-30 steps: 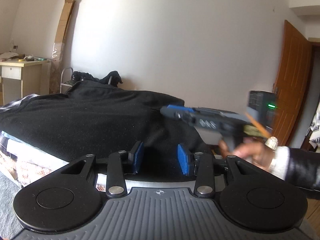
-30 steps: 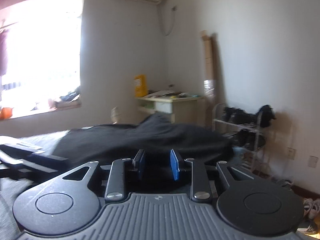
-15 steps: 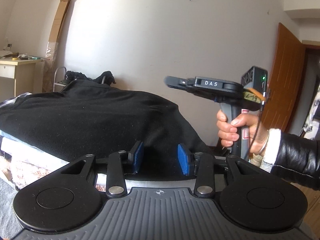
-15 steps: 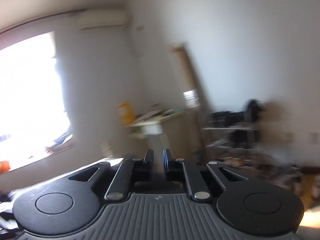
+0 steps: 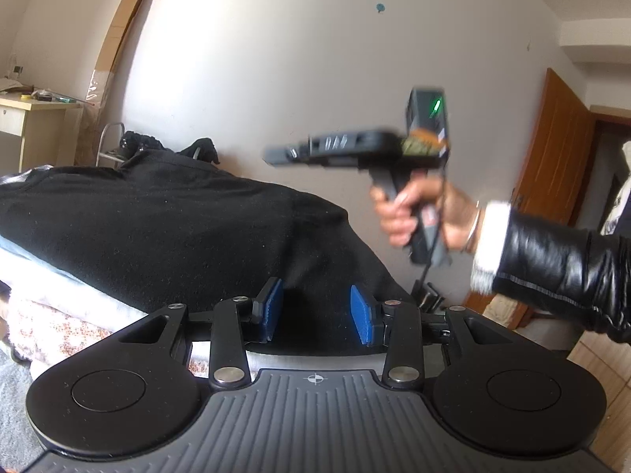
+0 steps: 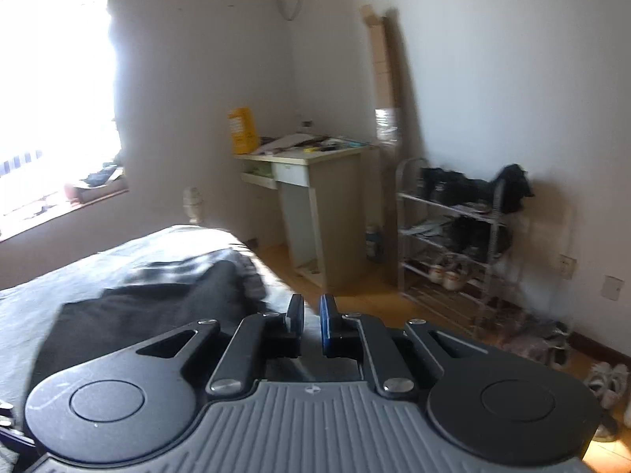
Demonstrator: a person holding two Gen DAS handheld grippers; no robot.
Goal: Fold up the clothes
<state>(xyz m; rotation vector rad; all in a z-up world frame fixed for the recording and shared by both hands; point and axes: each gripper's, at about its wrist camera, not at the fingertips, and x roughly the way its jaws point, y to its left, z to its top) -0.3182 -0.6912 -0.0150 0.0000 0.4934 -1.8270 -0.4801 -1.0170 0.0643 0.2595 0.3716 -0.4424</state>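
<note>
Left gripper (image 5: 315, 309): blue-padded jaws held apart, nothing clamped; black knit garment (image 5: 177, 228) seen just beyond pads, draped over pale folded bedding (image 5: 59, 307). Right gripper (image 6: 311, 319): jaws drawn nearly shut, narrow gap left, nothing pinched, raised clear of garment in person's hand (image 5: 418, 213). Metal shoe rack (image 6: 453, 232) and small wooden desk (image 6: 311, 197) seen beyond, against wall.

White walls (image 6: 493, 79), bright window (image 6: 51, 98)
</note>
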